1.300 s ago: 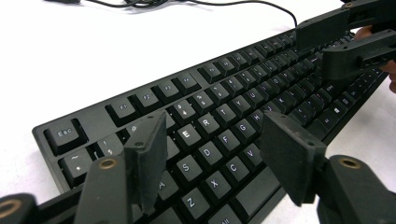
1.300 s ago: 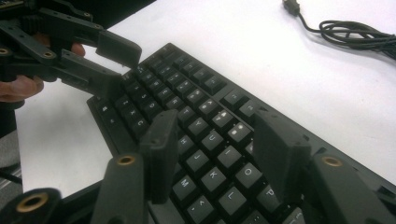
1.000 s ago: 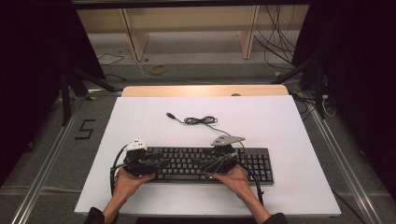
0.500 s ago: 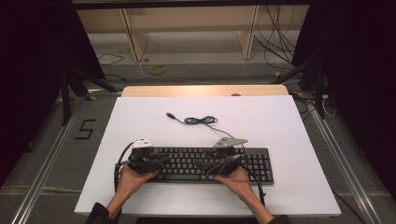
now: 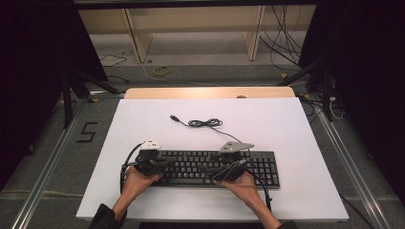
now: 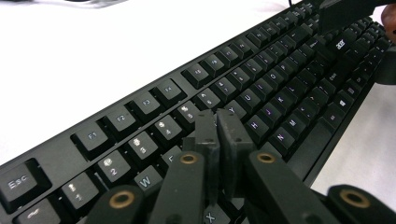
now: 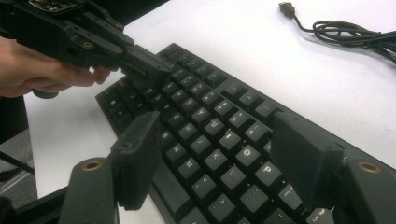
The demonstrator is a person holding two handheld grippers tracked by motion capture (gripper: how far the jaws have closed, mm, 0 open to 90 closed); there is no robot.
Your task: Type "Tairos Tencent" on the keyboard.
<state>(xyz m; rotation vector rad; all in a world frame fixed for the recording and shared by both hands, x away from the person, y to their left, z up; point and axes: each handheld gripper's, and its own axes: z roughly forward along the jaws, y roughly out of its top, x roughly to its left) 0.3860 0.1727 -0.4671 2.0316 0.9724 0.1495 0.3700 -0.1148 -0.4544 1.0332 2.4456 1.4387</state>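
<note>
Your long black plastic keyboard [image 5: 205, 166] lies flat along the near part of the white desk [image 5: 286, 129], with both your grippers over it. Your left gripper [image 6: 217, 135] sits above the keyboard's left end; its fingers [image 6: 205, 135] have just been closing and are now clenched together, pad against pad, with nothing between them, their tips low over the letter keys below the number row. Your right gripper [image 7: 219, 144] hangs over the middle keys, its fingers [image 7: 137, 149] having just spread further, now released and well apart, with keys showing between them and nothing grasped. Beyond the keyboard, its thin black cable [image 5: 203, 123] lies coiled on the desk, the plug end free.
</note>
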